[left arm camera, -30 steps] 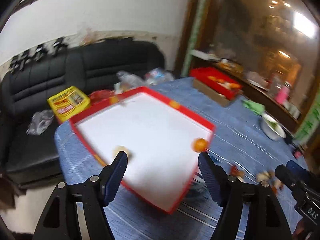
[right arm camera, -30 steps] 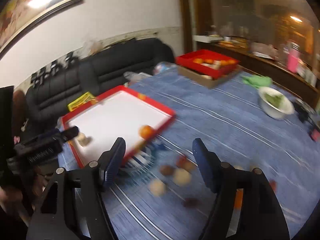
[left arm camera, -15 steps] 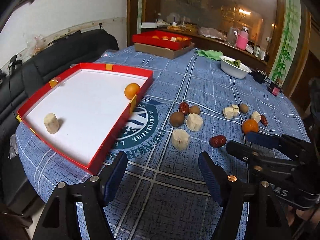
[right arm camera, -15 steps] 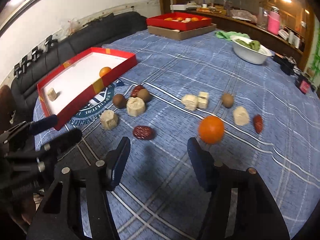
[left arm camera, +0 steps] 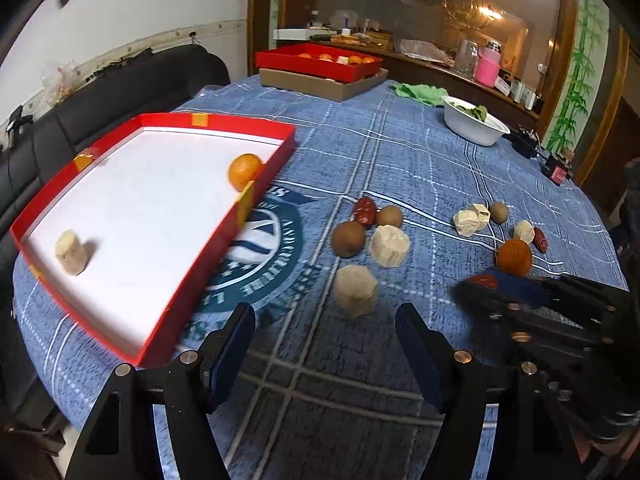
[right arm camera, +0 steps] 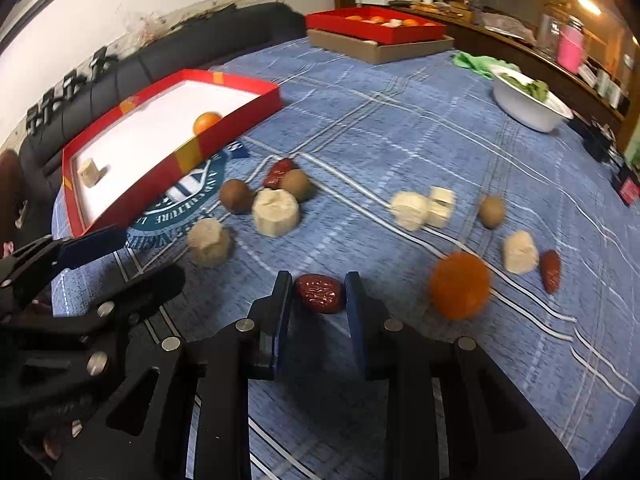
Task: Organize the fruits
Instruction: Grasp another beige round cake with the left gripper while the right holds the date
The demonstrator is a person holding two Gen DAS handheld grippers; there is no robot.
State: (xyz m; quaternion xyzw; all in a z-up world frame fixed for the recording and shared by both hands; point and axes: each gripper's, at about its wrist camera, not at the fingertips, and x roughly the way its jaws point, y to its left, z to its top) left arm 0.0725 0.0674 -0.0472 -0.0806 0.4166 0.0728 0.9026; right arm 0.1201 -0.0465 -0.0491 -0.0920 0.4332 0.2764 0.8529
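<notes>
Dropped lower over the tabletop (right arm camera: pixel 400 128) since a second back, both views closing in on the scattered fruit; right gripper (right arm camera: pixel 318 300) has just been narrowing its fingers (right arm camera: pixel 282 292) around a red date (right arm camera: pixel 320 293), now bracketed left and right, pads close at its ends, firm contact not certain. Left gripper (left arm camera: pixel 324 344) half open, holding nothing, a pale banana chunk (left arm camera: pixel 355 290) just ahead of its tips. Red tray (left arm camera: pixel 192 280) off to the left of both, an orange (left arm camera: pixel 244 171) and another chunk inside. Date likely light, wrinkled, slightly soft and prone to rolling: best pinched gently across its middle, not by the tapering ends.
</notes>
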